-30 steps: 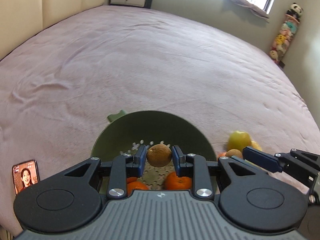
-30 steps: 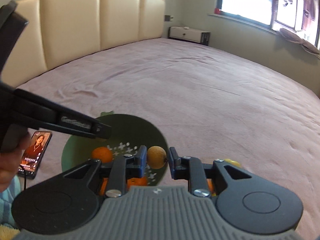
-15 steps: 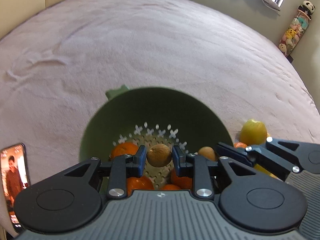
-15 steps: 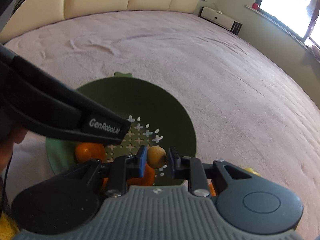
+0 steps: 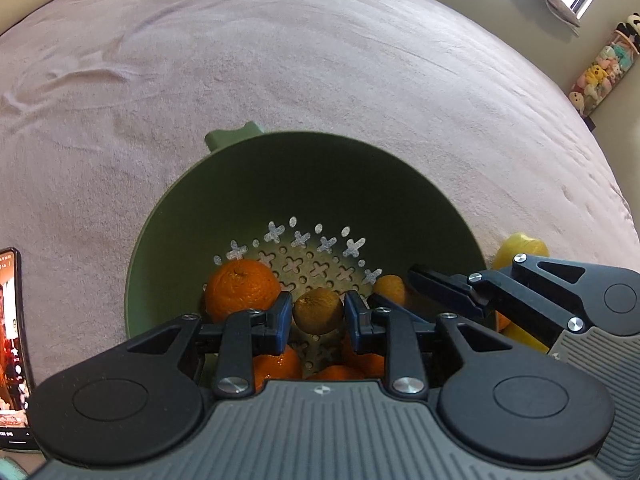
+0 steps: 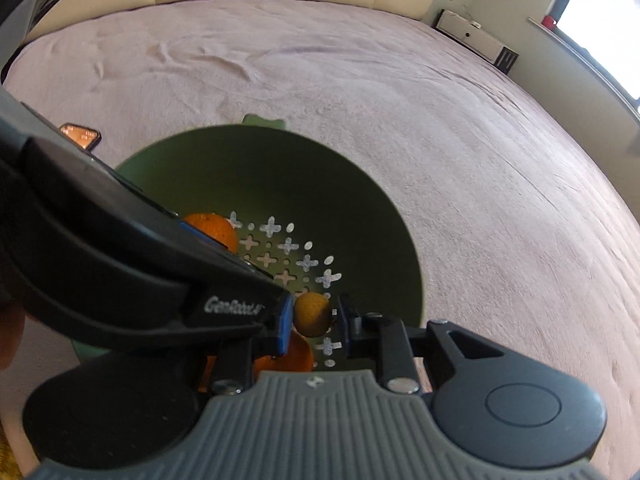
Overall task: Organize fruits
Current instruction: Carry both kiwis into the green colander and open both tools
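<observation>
Fruits, small and brown: one round brown fruit point(image 5: 318, 311) pinched between the blue pads of the left gripper point(image 5: 317, 316), held over the inside of the green colander point(image 5: 240, 200). A second small brown fruit point(image 6: 312, 314) is clamped the same way in the right gripper point(image 6: 313, 318), also above the colander's perforated floor, near its right wall. Both sets of jaws are closed on their fruit, pads pressing each side.

Inside the colander: a large orange point(image 5: 242, 289) at the left of the floor, more oranges point(image 5: 280, 364) on the near side, partly hidden behind the left gripper. Cross-shaped and round holes show in the bare floor.

In the left wrist view the right gripper's fingers point(image 5: 444, 286) reach in over the colander's right rim. In the right wrist view the left gripper's body point(image 6: 120, 272) crosses the colander's left half.

Outside the colander, just past its right rim: a yellow fruit point(image 5: 520, 246), partly hidden. A phone point(image 5: 12, 344) lies left of the colander with its screen lit. All rests on a pink bedspread point(image 5: 320, 60).
</observation>
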`<state>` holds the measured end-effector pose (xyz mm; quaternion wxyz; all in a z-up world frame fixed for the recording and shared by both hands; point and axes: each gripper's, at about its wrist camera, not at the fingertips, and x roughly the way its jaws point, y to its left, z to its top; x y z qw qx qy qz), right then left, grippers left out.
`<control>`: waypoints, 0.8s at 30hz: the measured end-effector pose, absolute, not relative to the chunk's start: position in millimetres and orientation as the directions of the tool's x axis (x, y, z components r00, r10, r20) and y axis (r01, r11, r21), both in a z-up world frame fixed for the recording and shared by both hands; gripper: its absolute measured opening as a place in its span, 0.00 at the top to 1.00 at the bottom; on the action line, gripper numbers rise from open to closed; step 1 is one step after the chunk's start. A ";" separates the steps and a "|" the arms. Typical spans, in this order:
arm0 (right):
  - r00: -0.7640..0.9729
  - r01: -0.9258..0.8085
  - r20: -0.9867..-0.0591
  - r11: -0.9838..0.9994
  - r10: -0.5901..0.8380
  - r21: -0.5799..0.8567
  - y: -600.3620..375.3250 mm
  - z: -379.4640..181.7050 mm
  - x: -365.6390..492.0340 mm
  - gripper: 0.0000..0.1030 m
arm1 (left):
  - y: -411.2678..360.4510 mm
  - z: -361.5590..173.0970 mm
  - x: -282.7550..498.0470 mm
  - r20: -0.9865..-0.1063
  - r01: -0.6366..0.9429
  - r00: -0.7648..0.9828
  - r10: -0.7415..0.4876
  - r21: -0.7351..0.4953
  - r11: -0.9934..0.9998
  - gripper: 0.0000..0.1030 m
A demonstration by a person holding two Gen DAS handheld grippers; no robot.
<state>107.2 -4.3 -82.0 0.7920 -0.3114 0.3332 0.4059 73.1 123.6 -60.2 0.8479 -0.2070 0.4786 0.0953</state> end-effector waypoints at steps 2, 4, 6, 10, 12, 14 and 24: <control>0.439 -0.855 -0.788 0.469 0.431 -0.220 -3.1 -84.7 108.1 0.81 | 123.6 -62.8 74.0 -0.855 -0.361 0.518 -0.036 -0.257 0.897 0.70; 0.440 -0.856 -0.788 0.466 0.429 -0.224 -2.6 -86.5 108.9 0.81 | 125.1 -64.3 75.0 -0.856 -0.364 0.515 -0.045 -0.266 0.893 0.70; 0.440 -0.856 -0.790 0.466 0.427 -0.224 -2.0 -87.6 109.5 0.81 | 126.1 -64.6 75.2 -0.857 -0.368 0.513 -0.044 -0.266 0.891 0.70; 0.437 -0.854 -0.794 0.471 0.422 -0.219 -0.8 -87.6 112.8 0.81 | 126.2 -64.1 75.7 -0.859 -0.368 0.510 -0.045 -0.265 0.891 0.69; 0.432 -0.854 -0.796 0.477 0.424 -0.208 -1.6 -86.0 113.3 0.81 | 125.7 -62.7 75.3 -0.859 -0.365 0.511 -0.048 -0.267 0.892 0.64; 0.426 -0.853 -0.797 0.483 0.429 -0.197 1.1 -85.6 115.5 0.79 | 124.7 -60.4 74.7 -0.857 -0.366 0.513 -0.043 -0.263 0.892 0.59; 0.483 -0.823 -0.745 0.530 0.461 -0.205 -16.0 -53.1 108.2 0.69 | 113.6 -26.5 67.7 -0.816 -0.321 0.578 -0.013 -0.242 0.916 0.47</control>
